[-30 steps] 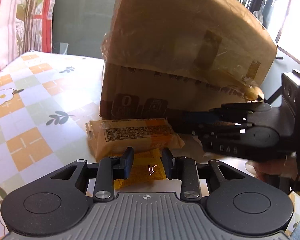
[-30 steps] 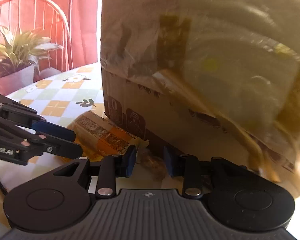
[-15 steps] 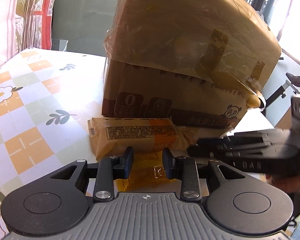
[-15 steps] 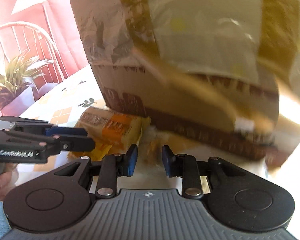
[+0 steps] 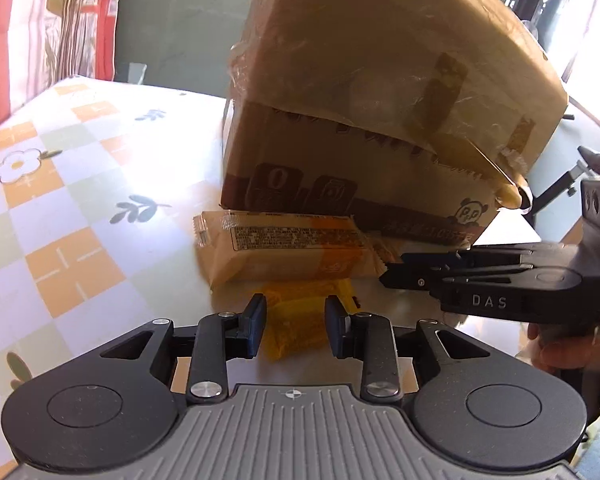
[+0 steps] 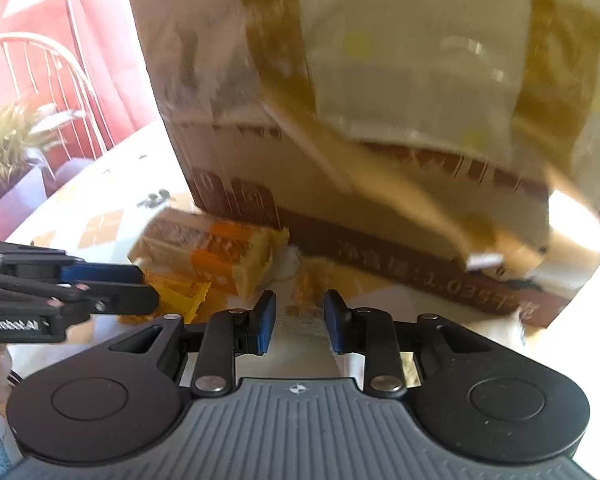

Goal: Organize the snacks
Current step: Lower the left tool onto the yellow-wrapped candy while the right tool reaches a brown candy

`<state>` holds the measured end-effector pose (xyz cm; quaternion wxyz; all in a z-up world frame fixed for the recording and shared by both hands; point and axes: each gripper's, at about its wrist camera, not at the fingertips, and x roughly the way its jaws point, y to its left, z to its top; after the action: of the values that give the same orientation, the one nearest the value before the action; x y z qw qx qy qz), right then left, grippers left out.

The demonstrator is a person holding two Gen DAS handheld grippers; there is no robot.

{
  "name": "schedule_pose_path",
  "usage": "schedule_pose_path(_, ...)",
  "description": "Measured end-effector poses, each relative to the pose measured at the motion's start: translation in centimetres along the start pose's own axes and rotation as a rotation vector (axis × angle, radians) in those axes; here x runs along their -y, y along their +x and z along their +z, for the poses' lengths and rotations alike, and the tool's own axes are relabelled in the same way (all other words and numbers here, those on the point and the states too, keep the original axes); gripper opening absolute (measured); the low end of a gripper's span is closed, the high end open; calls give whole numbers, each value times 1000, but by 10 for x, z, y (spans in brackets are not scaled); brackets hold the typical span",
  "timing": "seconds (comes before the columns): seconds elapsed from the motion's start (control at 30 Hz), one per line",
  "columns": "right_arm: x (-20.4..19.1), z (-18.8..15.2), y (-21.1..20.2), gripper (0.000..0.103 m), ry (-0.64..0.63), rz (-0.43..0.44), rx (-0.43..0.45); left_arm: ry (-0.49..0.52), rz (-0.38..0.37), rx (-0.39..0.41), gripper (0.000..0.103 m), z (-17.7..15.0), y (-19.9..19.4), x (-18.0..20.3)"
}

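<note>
retreat of the right gripper [image 5: 384, 278] from the box [image 5: 380, 120] toward 3 o'clock is noted since a second ago; its jaws are parted and empty. the left gripper [image 5: 295, 322] is kept open astride a small crinkly yellow packet [image 5: 300, 320], not yet pinched. a long glossy snack [image 5: 284, 246] lies at 12, against the taped cardboard, on the tablecloth [image 5: 60, 200].

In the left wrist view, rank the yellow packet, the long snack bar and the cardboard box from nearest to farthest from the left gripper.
1. Yellow packet, between the left gripper's open fingers.
2. Long snack bar, just beyond it.
3. Cardboard box, behind the bar.
</note>
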<state>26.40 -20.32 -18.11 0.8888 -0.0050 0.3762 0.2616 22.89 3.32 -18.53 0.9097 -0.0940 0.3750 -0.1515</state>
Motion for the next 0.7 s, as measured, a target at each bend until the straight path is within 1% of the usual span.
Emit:
schedule_pose_path(0.07,1,-4,-5,28,8,8,9,38,-10,31,34,4,-5,0)
schedule_pose_path(0.13,-2,-10,-12,28,6,1,21,82,-29,42,34,11,-4,1)
schedule_pose_path(0.2,-8,-17,-19,28,20,-1,35,101,-65,29,34,15,1,0)
schedule_pose_path(0.27,-12,-25,-26,28,33,5,39,101,-88,0,34,18,9,-2)
schedule_pose_path(0.33,-17,-32,-29,28,54,19,32,104,-95,-34,34,19,18,-2)
schedule_pose_path(0.43,-19,-39,-35,28,75,34,23,141,-83,-38,34,15,24,0)
schedule_pose_path(0.47,-21,-41,-37,28,69,35,20,134,-79,-41,34,12,24,0)
schedule_pose_path(0.57,-25,-44,-41,28,42,25,13,71,-109,-40,34,3,18,-7)
schedule_pose_path(0.7,-24,-51,-44,28,73,21,14,75,-107,-48,34,-7,8,-1)
